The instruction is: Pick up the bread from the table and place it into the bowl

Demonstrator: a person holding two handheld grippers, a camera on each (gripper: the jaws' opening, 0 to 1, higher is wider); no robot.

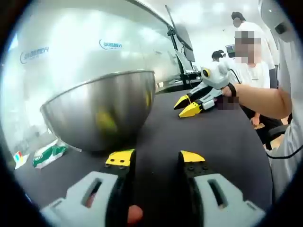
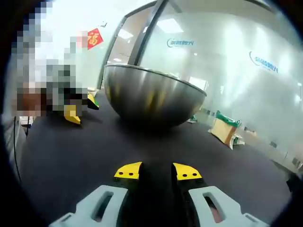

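A: How does the left gripper [image 1: 156, 158] stand?
B: In the left gripper view its yellow-tipped jaws are parted with nothing between them, low over the dark table [image 1: 222, 142]

A: And the right gripper [image 2: 157, 171]?
B: In the right gripper view its jaws also stand apart and empty over the same dark top. In the left gripper view it shows again at the far right, held in a person's hand [image 1: 230, 91], its yellow tips near the table

A: What lies beyond the tools?
B: A big steel bowl [image 1: 105, 109] sits on the table just ahead of the left gripper, to its left. In the right gripper view the bowl is farther off, straight ahead

A: Where is the bread?
B: I cannot tell. The bowl's inside is hidden from both cameras

A: Anything else?
B: A green and white packet [image 1: 49, 154] lies at the table's left edge beside the bowl; frosted glass walls [image 1: 85, 42] stand behind
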